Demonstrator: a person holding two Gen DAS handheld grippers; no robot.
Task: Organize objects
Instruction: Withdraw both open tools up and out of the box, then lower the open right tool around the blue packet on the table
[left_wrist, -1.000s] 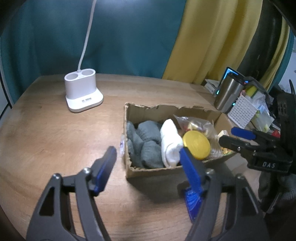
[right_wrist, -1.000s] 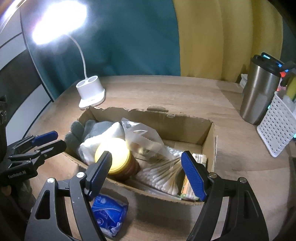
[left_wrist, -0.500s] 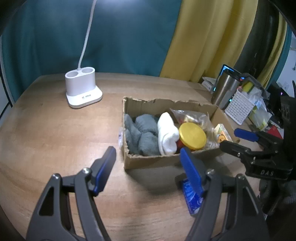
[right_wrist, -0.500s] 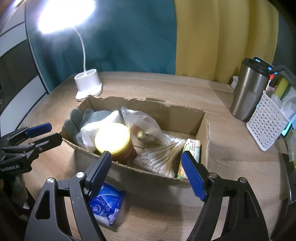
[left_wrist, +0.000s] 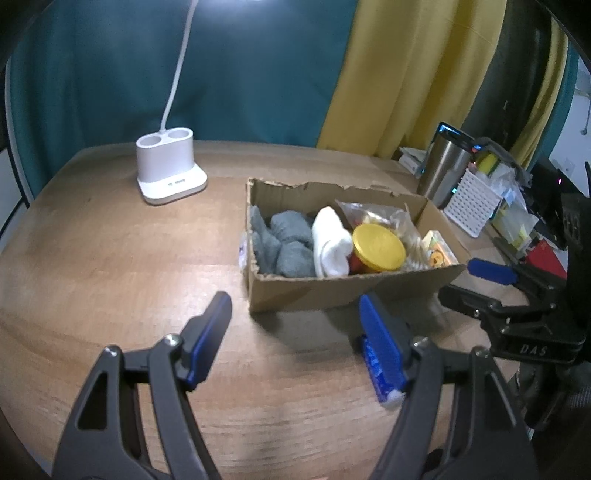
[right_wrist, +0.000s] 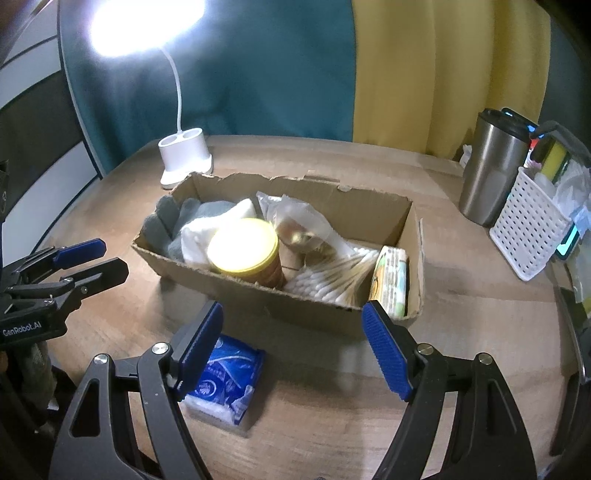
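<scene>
**Both grippers hover empty before the cardboard box**

The cardboard box sits mid-counter, holding grey socks, a yellow-lidded jar and cotton swabs. A blue tissue pack lies just in front of the box. The left gripper and right gripper have their fingers spread, pinching nothing.
</scene>
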